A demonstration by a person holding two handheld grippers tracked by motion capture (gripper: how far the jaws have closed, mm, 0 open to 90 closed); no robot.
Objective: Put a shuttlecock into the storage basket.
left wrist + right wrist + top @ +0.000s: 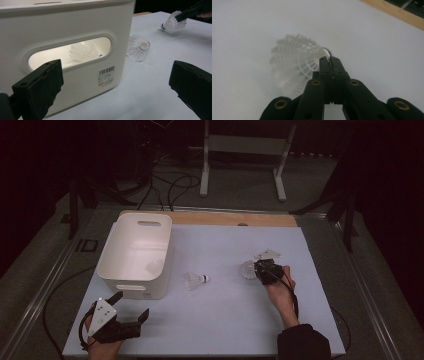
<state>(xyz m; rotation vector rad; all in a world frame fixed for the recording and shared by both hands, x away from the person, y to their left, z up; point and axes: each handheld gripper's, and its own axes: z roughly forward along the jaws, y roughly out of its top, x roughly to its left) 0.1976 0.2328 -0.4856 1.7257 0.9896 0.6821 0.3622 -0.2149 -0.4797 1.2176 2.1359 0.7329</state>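
The shuttlecock [294, 65] lies on the white bench [240, 320] right of centre, pinched at its skirt rim by the right hand-held gripper [329, 60], cork end away from the white bin [135, 252]. The bin stands well apart to the left, across open bench, with a second shuttlecock [195, 281] lying between them. A lift over that one looks needed. The left hand-held gripper [131, 306] rests spread beside the bin's near wall, holding nothing.
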